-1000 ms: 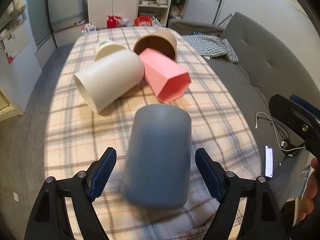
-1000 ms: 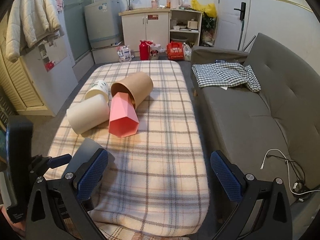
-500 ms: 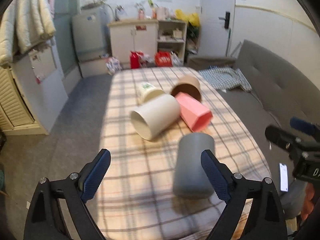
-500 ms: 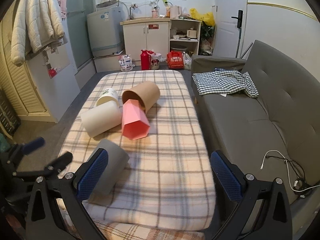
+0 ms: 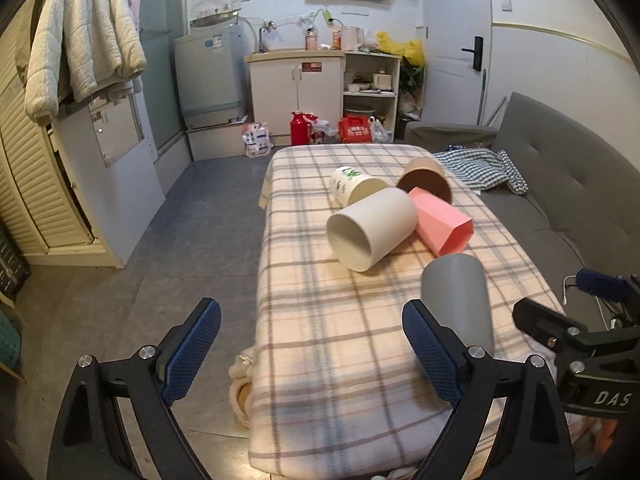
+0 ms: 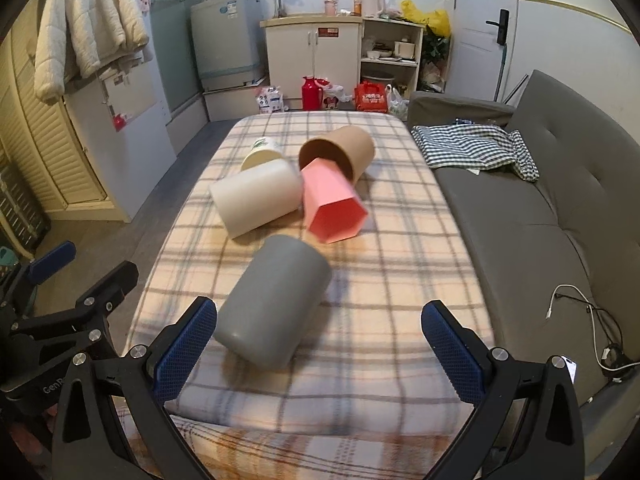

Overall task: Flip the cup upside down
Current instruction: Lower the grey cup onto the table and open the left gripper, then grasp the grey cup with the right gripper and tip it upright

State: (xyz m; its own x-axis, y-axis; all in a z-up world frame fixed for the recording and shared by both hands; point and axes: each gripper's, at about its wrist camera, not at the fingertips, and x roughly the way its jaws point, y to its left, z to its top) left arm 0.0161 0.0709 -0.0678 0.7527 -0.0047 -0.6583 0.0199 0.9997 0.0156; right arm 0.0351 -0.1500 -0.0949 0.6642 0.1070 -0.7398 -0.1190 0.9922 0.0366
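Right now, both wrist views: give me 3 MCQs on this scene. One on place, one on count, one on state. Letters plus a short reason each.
1. Where is the grey cup relative to the other cups?
A. Farthest from the cameras
B. Nearest the cameras, apart from the cluster
C. Inside the brown cup

2. How many cups are on the plaid blanket?
A. Three
B. Four
C. Five

3. What state is the right gripper in?
A. Open, holding nothing
B. Shut on the grey cup
C. Shut on the pink cup

Answers:
1. B: it lies alone at the near end; the white cup, pink cup, brown cup and printed cup sit bunched farther back.
2. C: grey, white, pink, brown and printed make five.
3. A: its blue pads stand wide apart with only blanket and the cup's edge between them.
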